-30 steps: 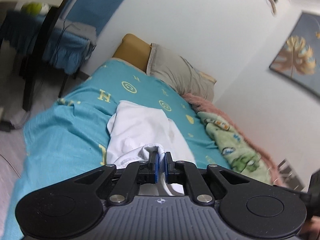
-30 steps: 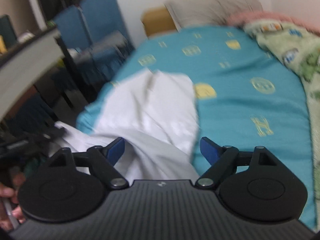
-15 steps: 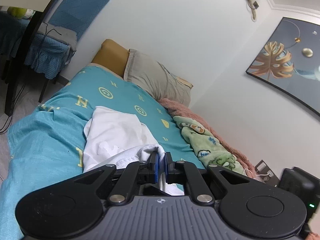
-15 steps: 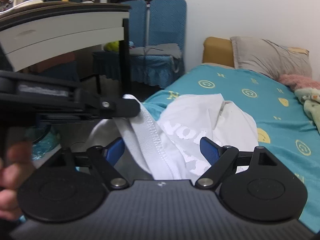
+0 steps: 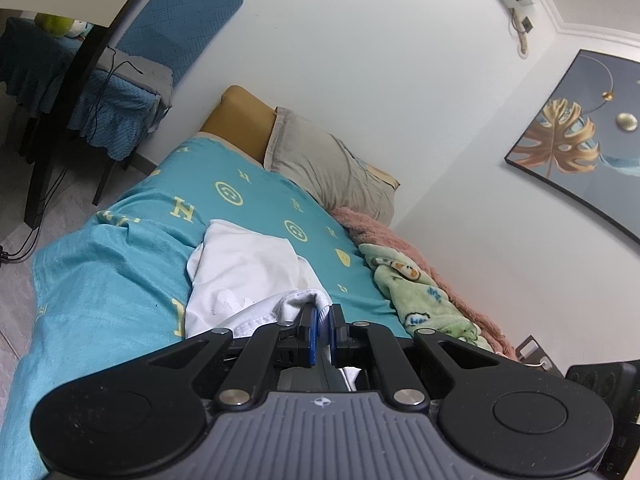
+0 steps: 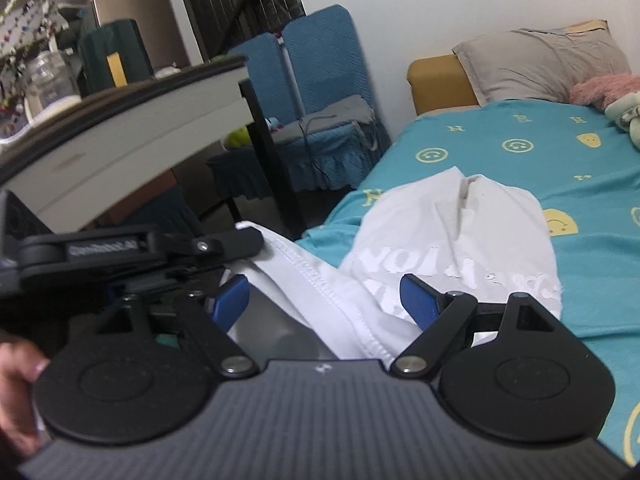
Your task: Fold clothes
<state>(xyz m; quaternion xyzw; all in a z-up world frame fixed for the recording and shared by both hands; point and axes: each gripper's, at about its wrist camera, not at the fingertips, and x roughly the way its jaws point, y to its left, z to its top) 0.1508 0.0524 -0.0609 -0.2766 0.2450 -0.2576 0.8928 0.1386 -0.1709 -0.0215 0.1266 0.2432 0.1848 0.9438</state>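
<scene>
Between shut left fingers (image 5: 310, 330), white shirt (image 5: 244, 268).

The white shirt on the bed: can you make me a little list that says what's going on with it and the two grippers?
garment: white shirt, crumpled, with white lettering
where: on the teal sheet of the bed, near its edge
left gripper: shut on the shirt's hem, lifting that edge off the bed
right gripper: open, blue fingers either side of the stitched hem, not clamped
folding: not yet begun, shirt not laid flat
also on bed: grey pillow, green blanket
</scene>
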